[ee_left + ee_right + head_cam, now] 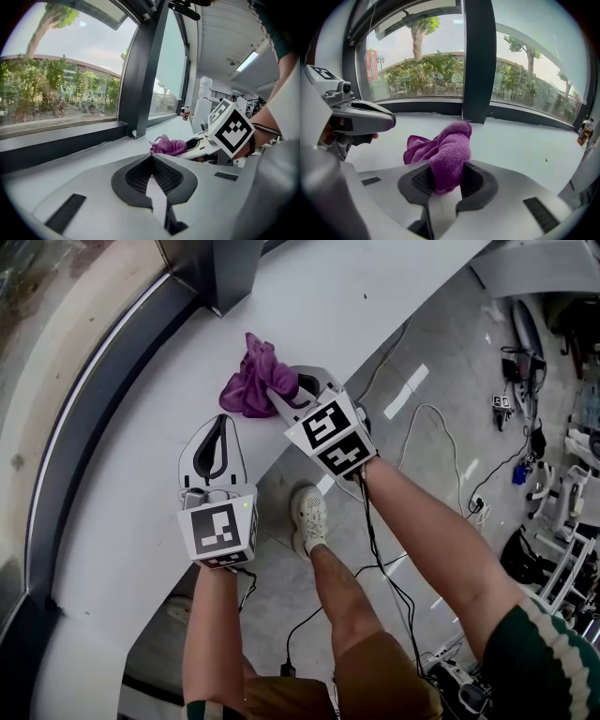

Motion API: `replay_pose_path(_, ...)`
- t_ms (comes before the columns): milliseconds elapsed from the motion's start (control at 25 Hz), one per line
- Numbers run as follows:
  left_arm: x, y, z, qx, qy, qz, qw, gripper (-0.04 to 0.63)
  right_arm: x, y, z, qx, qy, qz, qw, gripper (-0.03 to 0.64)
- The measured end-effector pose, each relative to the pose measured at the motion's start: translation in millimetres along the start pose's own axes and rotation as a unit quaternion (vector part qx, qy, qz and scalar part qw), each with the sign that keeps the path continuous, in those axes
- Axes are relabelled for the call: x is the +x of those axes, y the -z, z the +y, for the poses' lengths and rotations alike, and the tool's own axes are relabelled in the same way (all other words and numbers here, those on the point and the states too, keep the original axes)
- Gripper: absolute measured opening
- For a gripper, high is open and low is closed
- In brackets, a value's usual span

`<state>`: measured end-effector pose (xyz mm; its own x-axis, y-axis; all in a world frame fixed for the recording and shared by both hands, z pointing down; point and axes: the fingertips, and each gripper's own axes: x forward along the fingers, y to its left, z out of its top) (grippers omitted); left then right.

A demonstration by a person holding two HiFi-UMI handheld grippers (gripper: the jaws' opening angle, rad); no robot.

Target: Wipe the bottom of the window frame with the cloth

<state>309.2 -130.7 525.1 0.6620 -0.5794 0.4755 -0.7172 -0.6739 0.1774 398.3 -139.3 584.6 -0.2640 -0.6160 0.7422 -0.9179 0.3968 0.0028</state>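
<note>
**Right gripper clamped on the purple cloth over the sill, left gripper closed and empty**

The fingers of your right gripper [445,180] are clenched on the purple cloth [447,150]. One bunched fold is pinched between the dark pads, and the rest bulges out ahead of the tips and to their left. In the head view, that gripper [281,397] sits just above the middle of the frame, and the cloth [251,381] lies crumpled on its upper-left side, over the white sill [141,427].

The fingers of your left gripper [152,164] are pressed together at the tips with nothing between them. In the head view it [221,423] is left of centre, over the sill, below and to the left of the cloth and clear of it.

The dark bottom of the window frame [58,493] curves down the left side of the frame past the sill, well apart from the cloth. A dark upright post [220,273] stands at the top centre, just beyond the cloth.
</note>
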Motion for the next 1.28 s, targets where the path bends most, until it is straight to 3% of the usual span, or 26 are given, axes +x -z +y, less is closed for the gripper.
replay_pose_path(160, -0.3, 12.7, -26.5, 0.002, 0.023, 0.000, 0.9997, 0.009, -10.2, 19.9, 4.1, 0.008, -0.003, -0.002, 1.000, 0.107)
replay_pose_path(360, 2.0, 31.5, -42.9, 0.000, 0.005, 0.018, 0.9998, 0.009, -21.7, 41.5, 7.0, 0.015, -0.009, -0.001, 1.000, 0.107)
replay_pose_path(760, 1.6, 39.2, -76.7, -0.001, 0.019, 0.031, 0.9994, 0.009, -45.2, 61.6, 7.4, 0.010, -0.022, -0.001, 1.000, 0.107)
replay_pose_path(1280, -18.5, 36.3, -67.5, 0.009, 0.009, 0.029, 0.9995, 0.009, -46.6, 61.3, 17.9, 0.021, -0.006, -0.002, 1.000, 0.107)
